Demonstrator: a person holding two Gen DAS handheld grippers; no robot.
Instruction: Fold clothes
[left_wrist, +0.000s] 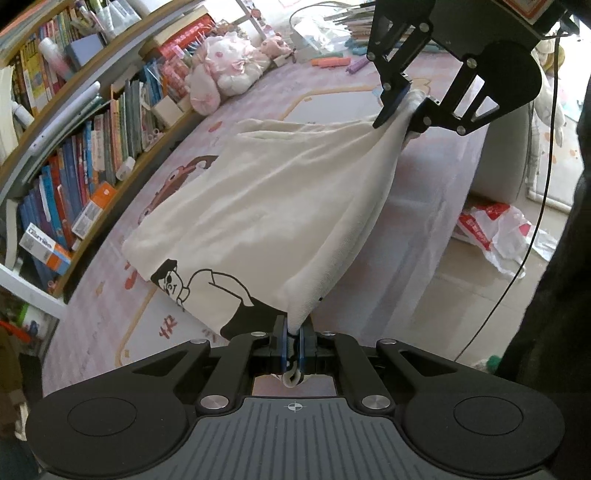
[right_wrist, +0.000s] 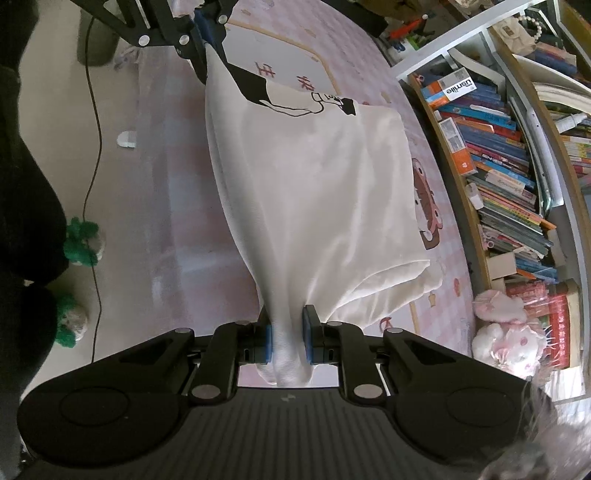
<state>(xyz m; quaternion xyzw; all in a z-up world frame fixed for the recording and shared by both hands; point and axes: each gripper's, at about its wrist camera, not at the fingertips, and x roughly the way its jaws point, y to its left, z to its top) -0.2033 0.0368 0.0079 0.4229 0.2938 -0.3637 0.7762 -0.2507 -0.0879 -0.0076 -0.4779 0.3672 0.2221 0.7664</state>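
A cream T-shirt (left_wrist: 258, 199) with a black cartoon print lies partly folded on a pink patterned bed cover (left_wrist: 424, 229). My left gripper (left_wrist: 293, 343) is shut on one bunched corner of the shirt. My right gripper (left_wrist: 400, 110) is shut on the other end and lifts that edge off the bed. In the right wrist view the shirt (right_wrist: 314, 192) stretches from my right gripper (right_wrist: 288, 339) up to my left gripper (right_wrist: 207, 40). The far side of the shirt rests on the bed.
A bookshelf (left_wrist: 66, 155) full of books runs along the far side of the bed, also in the right wrist view (right_wrist: 509, 155). Pink plush toys (left_wrist: 225, 70) sit at the bed's end. A plastic bag (left_wrist: 506, 236) and a black cable (left_wrist: 517, 258) lie on the floor.
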